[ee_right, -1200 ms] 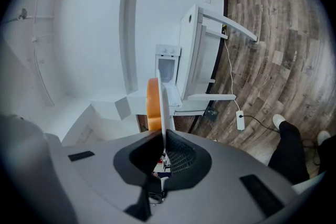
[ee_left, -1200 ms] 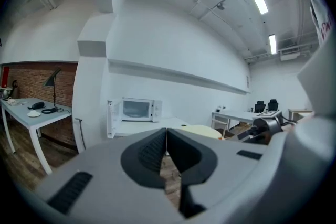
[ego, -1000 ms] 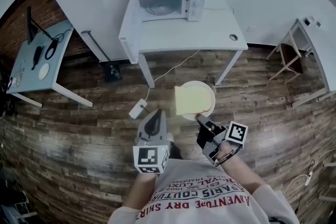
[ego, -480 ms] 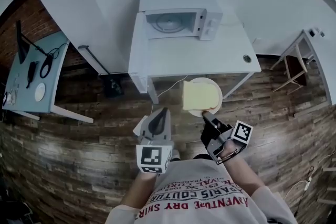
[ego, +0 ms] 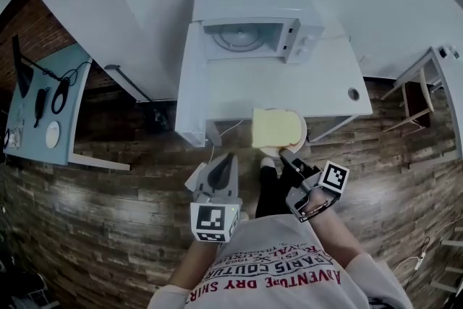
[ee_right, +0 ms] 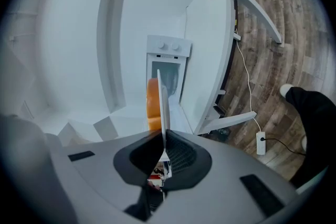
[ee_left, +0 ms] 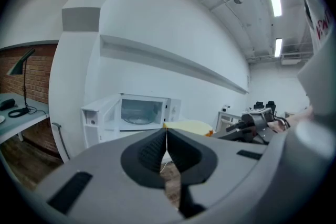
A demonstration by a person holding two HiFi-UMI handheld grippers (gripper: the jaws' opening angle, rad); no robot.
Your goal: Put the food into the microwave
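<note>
A slice of toast (ego: 275, 127) lies on a white plate (ego: 298, 134). My right gripper (ego: 289, 155) is shut on the plate's near rim and holds it level over the front edge of the white table (ego: 318, 87). In the right gripper view the plate (ee_right: 164, 107) shows edge-on between the shut jaws, with the toast (ee_right: 151, 105) to its left. The white microwave (ego: 253, 32) stands at the back of the table with its door (ee_left: 97, 115) swung open to the left. My left gripper (ego: 221, 176) is shut and empty, to the left of the plate and short of the table.
A small round object (ego: 353, 93) sits on the table's right end. A blue-grey desk (ego: 40, 108) with cables stands far left, and a stool (ego: 416, 83) is at the right. The person's dark leg (ego: 266, 192) is between the grippers, above the wooden floor (ego: 108, 228).
Both grippers and the plate have moved forward toward the table. The table and microwave look nearer, and the plate is now over the table's front edge instead of over the floor.
</note>
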